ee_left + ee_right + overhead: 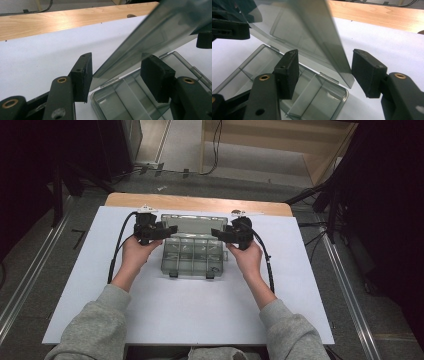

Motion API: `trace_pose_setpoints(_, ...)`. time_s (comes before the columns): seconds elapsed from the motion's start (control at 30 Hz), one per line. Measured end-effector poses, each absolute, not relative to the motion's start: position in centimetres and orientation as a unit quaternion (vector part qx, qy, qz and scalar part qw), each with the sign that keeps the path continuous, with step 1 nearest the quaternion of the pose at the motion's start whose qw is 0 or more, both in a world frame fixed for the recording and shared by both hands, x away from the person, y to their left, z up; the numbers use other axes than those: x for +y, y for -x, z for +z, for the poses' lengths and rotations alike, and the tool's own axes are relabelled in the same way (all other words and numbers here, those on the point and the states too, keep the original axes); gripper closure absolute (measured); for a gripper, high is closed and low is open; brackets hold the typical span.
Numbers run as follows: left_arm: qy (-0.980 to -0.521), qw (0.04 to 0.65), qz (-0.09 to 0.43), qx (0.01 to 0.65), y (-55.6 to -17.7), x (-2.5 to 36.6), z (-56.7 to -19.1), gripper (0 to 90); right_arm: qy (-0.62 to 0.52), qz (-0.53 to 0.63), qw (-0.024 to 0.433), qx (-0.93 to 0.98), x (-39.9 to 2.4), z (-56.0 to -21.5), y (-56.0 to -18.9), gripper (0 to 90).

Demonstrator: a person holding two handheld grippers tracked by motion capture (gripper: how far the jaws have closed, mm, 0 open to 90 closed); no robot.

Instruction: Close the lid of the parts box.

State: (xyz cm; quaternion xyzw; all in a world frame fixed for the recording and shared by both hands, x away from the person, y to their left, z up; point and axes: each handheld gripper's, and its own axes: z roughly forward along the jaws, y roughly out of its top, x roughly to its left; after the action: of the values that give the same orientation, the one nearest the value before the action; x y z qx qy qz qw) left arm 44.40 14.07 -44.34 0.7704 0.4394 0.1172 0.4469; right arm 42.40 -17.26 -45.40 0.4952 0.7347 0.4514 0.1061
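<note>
A smoky clear plastic compartment box (192, 256) lies on the white sheet (200, 310), its hinged lid (192, 223) raised and tilted back. My left gripper (171, 230) stands at the lid's left edge and my right gripper (216, 233) at its right edge. In the left gripper view the lid's edge (130, 47) runs between the spread jaws of the left gripper (117, 63), clear of both pads. In the right gripper view the lid's corner (337, 57) sits inside the right gripper (324, 63), close to the right pad (367, 72) and well apart from the left one.
The wooden tabletop (200, 202) shows past the sheet's far edge. Two latches (172, 274) hang at the box's near side. Cables and dark stands (325, 195) occupy the floor beyond and beside the table. Metal rails (350, 295) run along both sides.
</note>
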Motion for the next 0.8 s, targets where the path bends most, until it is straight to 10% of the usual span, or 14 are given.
trace_pose_setpoints(0.8,-0.765,0.459,0.065,0.447,-44.00,14.67,-44.52,28.2,-0.476,0.459,0.100,0.743,-17.40,-45.56,-41.61,34.5)
